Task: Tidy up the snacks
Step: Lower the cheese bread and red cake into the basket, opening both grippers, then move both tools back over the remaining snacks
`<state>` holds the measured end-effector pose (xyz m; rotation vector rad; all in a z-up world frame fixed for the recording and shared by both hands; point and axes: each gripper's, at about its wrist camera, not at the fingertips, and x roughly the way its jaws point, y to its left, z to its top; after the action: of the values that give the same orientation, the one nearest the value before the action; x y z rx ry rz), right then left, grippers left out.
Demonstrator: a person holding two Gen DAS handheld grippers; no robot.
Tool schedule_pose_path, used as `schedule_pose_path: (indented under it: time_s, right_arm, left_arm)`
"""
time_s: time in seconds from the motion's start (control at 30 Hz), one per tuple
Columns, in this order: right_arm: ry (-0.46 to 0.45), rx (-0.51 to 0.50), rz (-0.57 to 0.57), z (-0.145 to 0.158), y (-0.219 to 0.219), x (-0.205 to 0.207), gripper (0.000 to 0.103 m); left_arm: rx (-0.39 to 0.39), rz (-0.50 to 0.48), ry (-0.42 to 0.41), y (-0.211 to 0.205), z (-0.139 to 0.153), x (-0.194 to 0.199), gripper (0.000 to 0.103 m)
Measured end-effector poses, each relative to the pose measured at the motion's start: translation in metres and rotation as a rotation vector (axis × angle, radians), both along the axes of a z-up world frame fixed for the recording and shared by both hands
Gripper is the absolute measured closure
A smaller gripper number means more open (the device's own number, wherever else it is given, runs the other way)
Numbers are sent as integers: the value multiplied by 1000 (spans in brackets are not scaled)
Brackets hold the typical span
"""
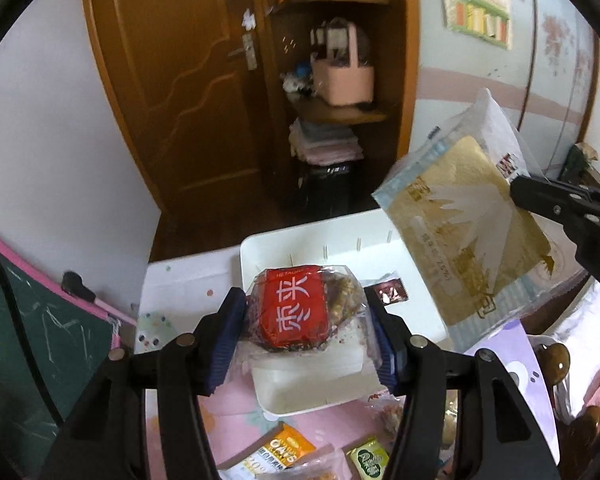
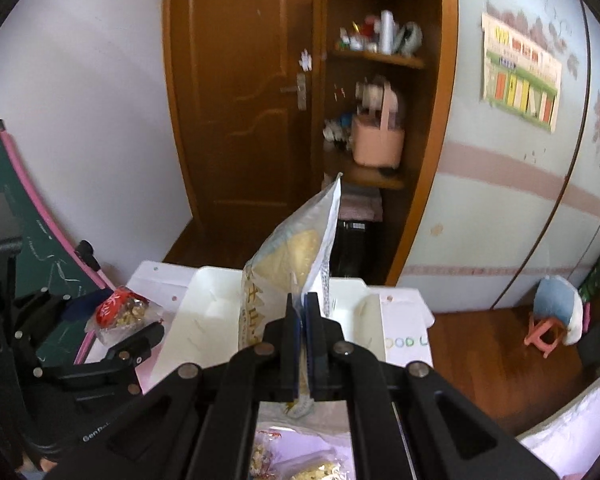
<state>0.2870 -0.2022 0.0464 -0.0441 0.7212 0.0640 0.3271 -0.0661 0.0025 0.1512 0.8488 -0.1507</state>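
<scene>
A: Left wrist view, nearest first: what is seen along the near edge of the table?

B: Loose packets are seen on the pink tablecloth [image 1: 236, 396] there, among them an orange oats packet [image 1: 285, 447] and a green sachet [image 1: 369, 459]. Just above them the left gripper [image 1: 306, 330] is seen pinching a clear-wrapped nut cake with a red label [image 1: 300, 308]; the blue pads are pressed against the wrapper on both sides, and the cake is held over the near rim of the white tray [image 1: 284, 394].

A: And the right gripper?

B: At the right edge its black jaws [image 1: 518, 192] are clamped on a large gold-and-blue snack bag [image 1: 460, 236], which is held above the tray's right side.

A: Is that confirmed from the right wrist?

B: Yes. The right gripper [image 2: 303, 336] is pressed together on the bag's edge [image 2: 290, 268], the bag standing upright. The left gripper [image 2: 122, 326] and its cake [image 2: 120, 312] are seen at the left. Farther back, a wooden door [image 2: 244, 92] and corner shelves holding a pink basket [image 2: 378, 142] are visible.
</scene>
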Motion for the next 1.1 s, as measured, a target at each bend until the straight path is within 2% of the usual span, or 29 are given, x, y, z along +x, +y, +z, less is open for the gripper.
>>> schedule_pose_path:
  time_s: [0.13, 0.23, 0.3, 0.33, 0.37, 0.47, 0.5, 0.67, 1.1]
  right_arm:
    - [65, 28, -19, -24, -5, 21, 100]
    - [90, 31, -14, -37, -4, 31, 98]
    - [106, 60, -15, -44, -5, 34, 94]
    - [112, 69, -14, -46, -5, 34, 94]
    - [121, 74, -10, -49, -4, 36, 90]
    - [136, 68, -10, -54, -2, 35, 66]
    - [131, 62, -7, -54, -1, 33, 61]
    - [136, 35, 2, -59, 0, 25, 57]
    - [155, 25, -17, -52, -8, -16, 57]
  left_arm:
    - [21, 30, 18, -1, -22, 18, 39]
    - [13, 57, 25, 0, -34, 28, 24]
    - [0, 72, 35, 2, -40, 32, 8]
    - [-6, 73, 44, 3, -42, 33, 5]
    - [-10, 75, 61, 4, -45, 34, 5]
    - [-11, 75, 109, 5, -54, 38, 5]
    - [-14, 71, 117, 6, -55, 37, 5]
    - [14, 87, 112, 8, -58, 32, 5]
    - [-16, 120, 107, 31, -36, -7, 5]
